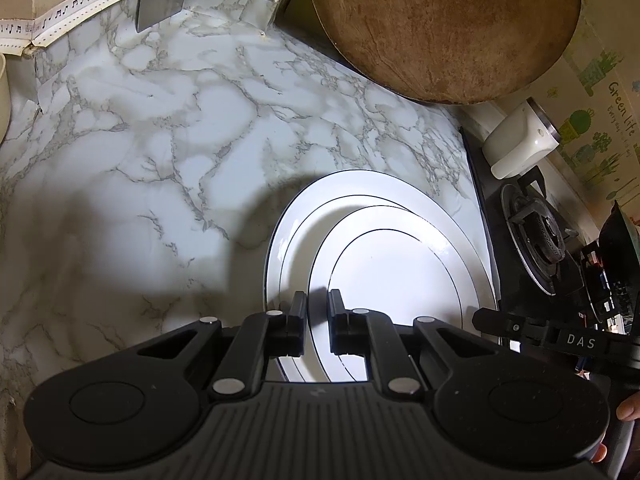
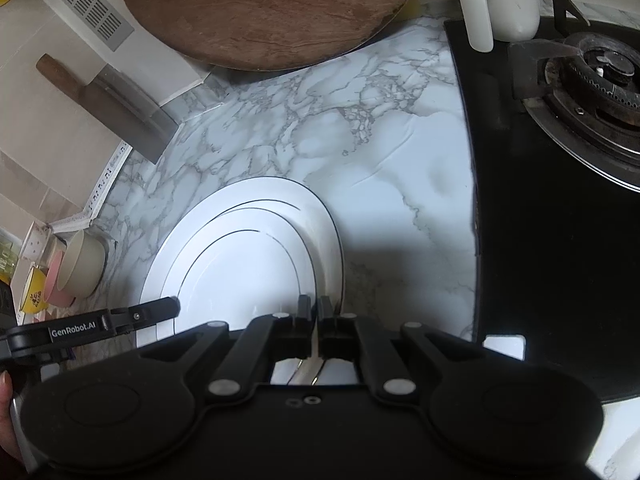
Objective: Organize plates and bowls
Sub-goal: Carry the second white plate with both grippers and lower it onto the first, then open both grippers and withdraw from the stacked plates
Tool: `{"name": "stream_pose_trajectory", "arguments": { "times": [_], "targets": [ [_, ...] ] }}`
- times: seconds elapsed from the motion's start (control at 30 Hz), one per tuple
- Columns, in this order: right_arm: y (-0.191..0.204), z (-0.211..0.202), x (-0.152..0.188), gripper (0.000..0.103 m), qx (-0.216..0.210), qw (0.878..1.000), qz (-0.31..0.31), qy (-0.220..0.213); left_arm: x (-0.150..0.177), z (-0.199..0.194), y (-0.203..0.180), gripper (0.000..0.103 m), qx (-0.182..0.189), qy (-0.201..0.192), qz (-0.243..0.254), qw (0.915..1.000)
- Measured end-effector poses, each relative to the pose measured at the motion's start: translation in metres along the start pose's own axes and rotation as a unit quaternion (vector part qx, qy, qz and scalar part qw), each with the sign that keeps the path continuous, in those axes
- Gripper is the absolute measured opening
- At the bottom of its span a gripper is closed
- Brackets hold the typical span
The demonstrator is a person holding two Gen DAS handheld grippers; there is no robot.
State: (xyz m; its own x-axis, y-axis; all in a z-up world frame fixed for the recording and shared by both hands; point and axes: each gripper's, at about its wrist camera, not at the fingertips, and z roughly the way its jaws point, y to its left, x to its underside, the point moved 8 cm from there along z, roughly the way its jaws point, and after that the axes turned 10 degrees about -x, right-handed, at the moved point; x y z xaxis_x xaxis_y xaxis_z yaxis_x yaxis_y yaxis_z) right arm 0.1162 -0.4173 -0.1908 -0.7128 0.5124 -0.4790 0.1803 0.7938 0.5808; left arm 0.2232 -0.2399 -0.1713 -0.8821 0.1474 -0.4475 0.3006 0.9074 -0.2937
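Between the two grippers, on the marble-pattern countertop (image 1: pixel 168 128), lies a stack of two white plates: a smaller plate (image 1: pixel 400 276) rests on a larger plate (image 1: pixel 288 240), both with thin dark rim lines.

The left gripper (image 1: pixel 317 312) holds the near left rim of the smaller plate; its jaws stand narrow, one finger on each face of the rim. The right gripper (image 2: pixel 315 312) is clamped on the near right rim of the same plate, jaws almost fully closed with the thin white edge between them. Each gripper points down and forward, so the plate extends away from both. Neither hand is nearer; the grip is symmetrical, and a lift probably needs both hands to rise together.

Legible markings:
- "DAS" on the right gripper arm, seen in the left wrist view.
- "GenRobot.AI" on the left gripper arm, seen in the right wrist view.
- "Green life" on the wall sticker (image 1: pixel 600 120) behind the gas burner (image 1: pixel 536 236).

A stack of bowls (image 2: pixel 76 268) stands well apart at the left wall.
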Motion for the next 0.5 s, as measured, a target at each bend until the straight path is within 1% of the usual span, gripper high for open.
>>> {"name": "stream_pose_trajectory", "arguments": {
  "times": [0.23, 0.37, 0.5],
  "targets": [
    [0.000, -0.005, 0.002, 0.003, 0.001, 1.000, 0.002, -0.005, 0.000, 0.002, -0.001, 0.010, 0.005, 0.006, 0.006, 0.9999],
    [-0.001, -0.008, 0.004, 0.003, -0.007, 1.000, 0.009, -0.008, 0.000, 0.003, -0.001, 0.010, 0.010, 0.010, 0.009, 0.9999],
    [-0.001, -0.011, 0.001, 0.003, -0.001, 1.000, 0.005, -0.013, 0.001, 0.002, -0.002, 0.009, 0.003, 0.005, 0.021, 0.9998]
  ]
}}
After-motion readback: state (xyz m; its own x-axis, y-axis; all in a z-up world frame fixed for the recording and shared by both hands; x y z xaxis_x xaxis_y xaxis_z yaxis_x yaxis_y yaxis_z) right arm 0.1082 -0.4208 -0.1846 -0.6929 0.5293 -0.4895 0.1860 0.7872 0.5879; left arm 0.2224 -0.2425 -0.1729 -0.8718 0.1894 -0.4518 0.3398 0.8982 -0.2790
